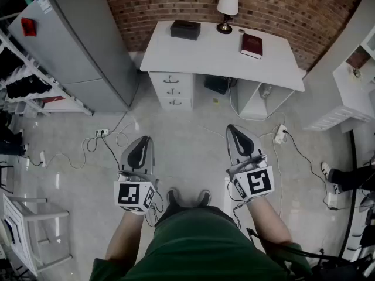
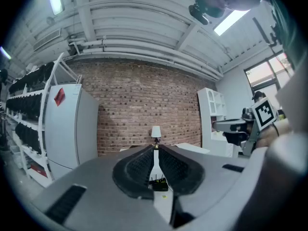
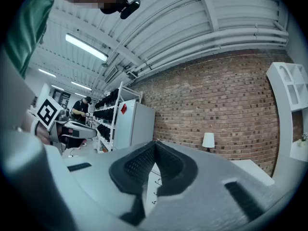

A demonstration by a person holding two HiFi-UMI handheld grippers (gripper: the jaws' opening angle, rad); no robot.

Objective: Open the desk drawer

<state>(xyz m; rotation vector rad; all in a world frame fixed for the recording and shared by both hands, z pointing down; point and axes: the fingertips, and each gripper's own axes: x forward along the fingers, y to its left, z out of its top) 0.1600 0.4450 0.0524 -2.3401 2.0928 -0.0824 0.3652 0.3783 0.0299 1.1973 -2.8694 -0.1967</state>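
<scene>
Head view: the white surface (image 1: 222, 60) is seen against a brick wall (image 1: 281, 4), well apart from the person. Under its left end a stack of three drawers (image 1: 171, 91) is set, all pushed in, each with a small handle. Both tongs are held level above the floor (image 1: 193, 151), well short of the drawers. The left tongs (image 1: 143, 139) are closed with nothing between them, and in the left gripper view their tips are seen to meet. The right tongs (image 1: 231, 127) are likewise closed and empty.

The floor between the tongs and the drawers is crossed by loose cables (image 1: 111, 148), and a power strip (image 1: 280, 134) lies just right of the right tongs. On the surface a dark box (image 1: 185, 29), a lamp (image 1: 227, 7) and a red book (image 1: 252, 45) are placed. A dark object (image 1: 217, 85) is tucked under the surface beside the drawers. A grey refrigerator (image 1: 82, 45) stands left of the surface, with racking (image 1: 29, 81) further left. A white shelf unit (image 1: 351, 92) is seen at the right, and another person's shoe (image 1: 326, 170) near the right edge.
</scene>
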